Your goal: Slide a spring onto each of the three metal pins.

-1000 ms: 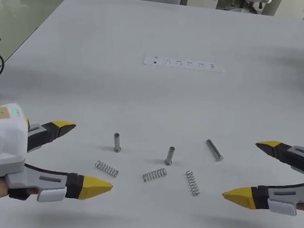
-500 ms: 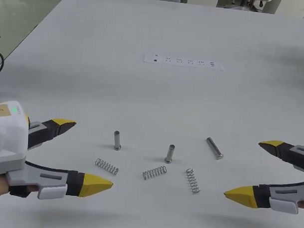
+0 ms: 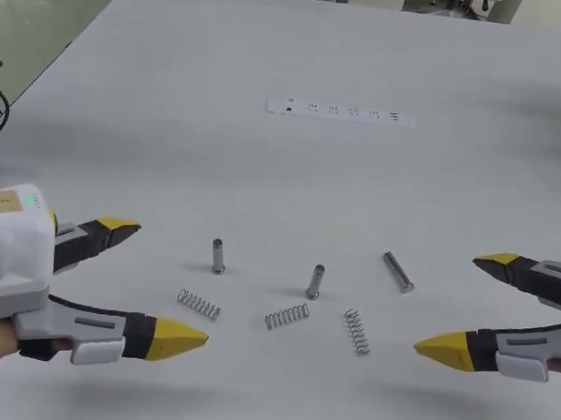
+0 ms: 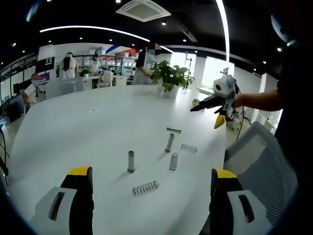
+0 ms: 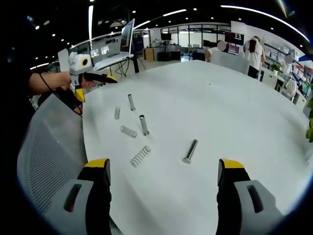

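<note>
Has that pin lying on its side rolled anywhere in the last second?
No. The lying pin keeps its place against the power strip.

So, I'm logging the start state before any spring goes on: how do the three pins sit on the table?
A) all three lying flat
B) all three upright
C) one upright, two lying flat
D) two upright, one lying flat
D: in the head view the left pin and the middle pin stand on end, while the right pin lies flat on the table.
</note>
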The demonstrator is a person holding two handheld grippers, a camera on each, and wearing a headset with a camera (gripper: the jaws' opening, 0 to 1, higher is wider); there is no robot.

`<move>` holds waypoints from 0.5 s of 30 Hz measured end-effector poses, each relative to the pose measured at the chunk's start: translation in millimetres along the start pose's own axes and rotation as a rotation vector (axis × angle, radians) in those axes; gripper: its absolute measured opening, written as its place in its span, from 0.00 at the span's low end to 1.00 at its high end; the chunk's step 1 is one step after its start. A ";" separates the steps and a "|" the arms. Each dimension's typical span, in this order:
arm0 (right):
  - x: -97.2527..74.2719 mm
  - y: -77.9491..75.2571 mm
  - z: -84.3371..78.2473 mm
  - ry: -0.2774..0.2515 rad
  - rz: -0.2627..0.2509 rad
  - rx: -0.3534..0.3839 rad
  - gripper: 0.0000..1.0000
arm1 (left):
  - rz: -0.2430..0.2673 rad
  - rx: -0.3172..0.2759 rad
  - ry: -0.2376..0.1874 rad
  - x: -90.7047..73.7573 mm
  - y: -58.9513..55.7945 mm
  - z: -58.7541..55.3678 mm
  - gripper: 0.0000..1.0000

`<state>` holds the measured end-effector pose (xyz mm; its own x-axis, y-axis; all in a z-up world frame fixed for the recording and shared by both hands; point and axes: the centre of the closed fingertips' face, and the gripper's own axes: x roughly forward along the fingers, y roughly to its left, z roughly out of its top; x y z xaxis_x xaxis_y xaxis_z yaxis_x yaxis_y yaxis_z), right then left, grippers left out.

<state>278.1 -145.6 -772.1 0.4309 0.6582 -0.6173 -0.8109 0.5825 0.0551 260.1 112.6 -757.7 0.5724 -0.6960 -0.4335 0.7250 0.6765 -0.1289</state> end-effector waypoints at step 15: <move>9.1 -15.7 6.2 0.034 0.001 -0.005 0.83 | 0.003 0.012 -0.015 3.1 4.4 9.8 0.98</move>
<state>297.2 -145.8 -773.7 0.4162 0.6423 -0.6436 -0.8136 0.5791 0.0517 268.8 111.1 -750.9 0.5800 -0.6975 -0.4208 0.7279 0.6757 -0.1167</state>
